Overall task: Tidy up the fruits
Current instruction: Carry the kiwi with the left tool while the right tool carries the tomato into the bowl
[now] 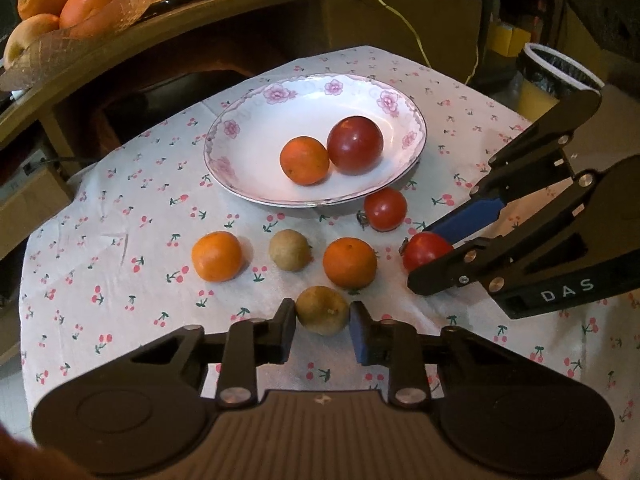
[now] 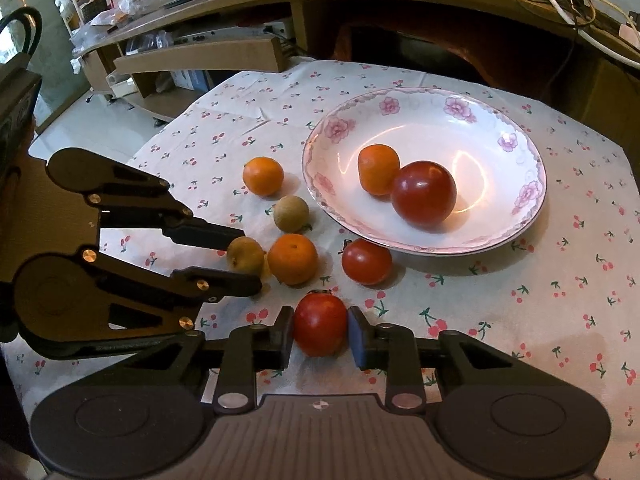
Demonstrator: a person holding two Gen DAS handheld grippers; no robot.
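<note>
A flowered white plate (image 1: 248, 120) (image 2: 500, 128) holds a tangerine (image 1: 304, 160) (image 2: 378, 169) and a dark red tomato (image 1: 355, 143) (image 2: 423, 193). My left gripper (image 1: 323, 322) (image 2: 250, 258) is shut on a brown longan (image 1: 322, 310) (image 2: 245, 254) resting on the cloth. My right gripper (image 2: 320, 330) (image 1: 424, 258) is shut on a red tomato (image 2: 320, 324) (image 1: 424, 250), also on the cloth. Loose on the cloth lie another tomato (image 1: 385, 209) (image 2: 366, 261), two tangerines (image 1: 217, 256) (image 1: 349, 262) (image 2: 263, 176) (image 2: 293, 259) and a second longan (image 1: 290, 249) (image 2: 291, 213).
A cherry-print tablecloth (image 1: 120, 240) (image 2: 520, 300) covers the small table. Behind it runs a wooden desk (image 1: 160, 20) with cables and a bowl of oranges (image 1: 60, 4). A lined bin (image 1: 556, 72) stands at the right. A low shelf (image 2: 200, 60) stands at the back left.
</note>
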